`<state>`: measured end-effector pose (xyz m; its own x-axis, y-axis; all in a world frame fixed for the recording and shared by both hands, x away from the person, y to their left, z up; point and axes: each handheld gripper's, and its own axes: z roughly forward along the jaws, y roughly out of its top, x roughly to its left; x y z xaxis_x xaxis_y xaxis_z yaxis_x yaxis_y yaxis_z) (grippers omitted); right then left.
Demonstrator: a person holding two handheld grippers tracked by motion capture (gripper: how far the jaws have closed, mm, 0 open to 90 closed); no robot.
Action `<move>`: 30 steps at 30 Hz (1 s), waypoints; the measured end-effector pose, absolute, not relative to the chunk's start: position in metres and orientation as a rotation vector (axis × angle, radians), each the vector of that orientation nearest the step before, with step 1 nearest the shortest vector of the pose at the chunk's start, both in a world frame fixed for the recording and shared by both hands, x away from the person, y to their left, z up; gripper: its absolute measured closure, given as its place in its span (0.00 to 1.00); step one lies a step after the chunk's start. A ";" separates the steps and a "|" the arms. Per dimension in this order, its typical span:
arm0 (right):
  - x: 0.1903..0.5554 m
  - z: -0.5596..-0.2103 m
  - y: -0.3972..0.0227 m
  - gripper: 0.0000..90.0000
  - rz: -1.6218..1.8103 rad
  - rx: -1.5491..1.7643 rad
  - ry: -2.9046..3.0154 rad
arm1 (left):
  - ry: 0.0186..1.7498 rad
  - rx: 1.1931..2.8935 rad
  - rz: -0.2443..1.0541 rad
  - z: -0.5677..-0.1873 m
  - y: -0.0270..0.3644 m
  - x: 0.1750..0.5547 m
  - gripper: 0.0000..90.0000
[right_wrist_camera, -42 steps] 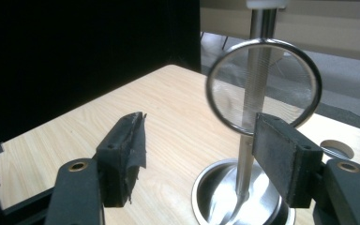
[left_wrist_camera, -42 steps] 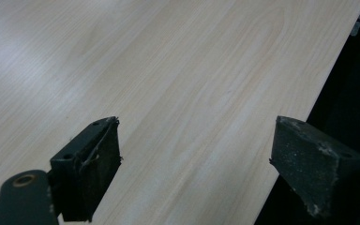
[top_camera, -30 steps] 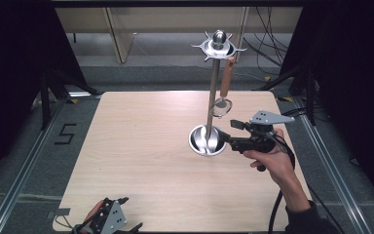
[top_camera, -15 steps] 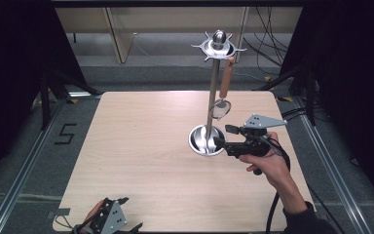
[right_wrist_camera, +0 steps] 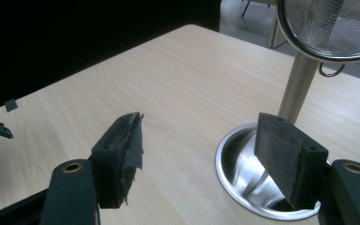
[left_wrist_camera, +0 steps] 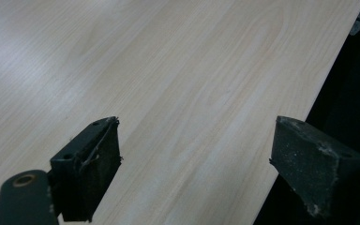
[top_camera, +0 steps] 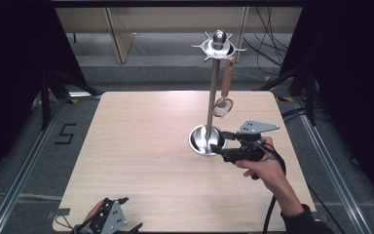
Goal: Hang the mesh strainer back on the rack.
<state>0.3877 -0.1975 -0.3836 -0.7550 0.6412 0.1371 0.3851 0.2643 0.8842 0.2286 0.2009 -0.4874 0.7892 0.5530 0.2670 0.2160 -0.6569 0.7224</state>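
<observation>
A person's right gripper has slid leftward and slightly nearer over the past second, so that it now sits low at the edge of the steel dish base of an upright utensil stand on the wooden bench. A second ago the tool was further to the right of the base; now its fingers overlap the rim. In the right gripper view they stand wide apart with nothing between them, one over bare bench, the other over the bowl of the base.

A small mesh strainer with a wooden handle hangs from one hook of the crown at the top of the pole, dangling beside it, above and just behind the gripper. The strainer has not moved across the frames.

The left gripper has stayed at the near left corner of the bench, well apart from the stand; its fingers are spread wide and empty over bare wood.

The shift suggests the right hand is closing in on the stand, either to steady its base or to line up under the hanging strainer. Nothing has been gripped yet, and from this angle it is hard to tell whether the gripper touches the rim or hovers just above it.
</observation>
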 end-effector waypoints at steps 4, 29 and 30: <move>0.388 -0.388 -0.198 0.37 1.460 0.916 2.331 | 0.566 2.274 0.621 -0.487 0.201 0.229 0.17; 0.378 -0.425 -0.188 0.36 1.364 0.942 2.450 | 0.567 2.272 0.620 -0.488 0.201 0.229 0.17; 0.375 -0.431 -0.185 0.35 1.370 0.954 2.441 | 0.567 2.269 0.618 -0.488 0.201 0.229 0.17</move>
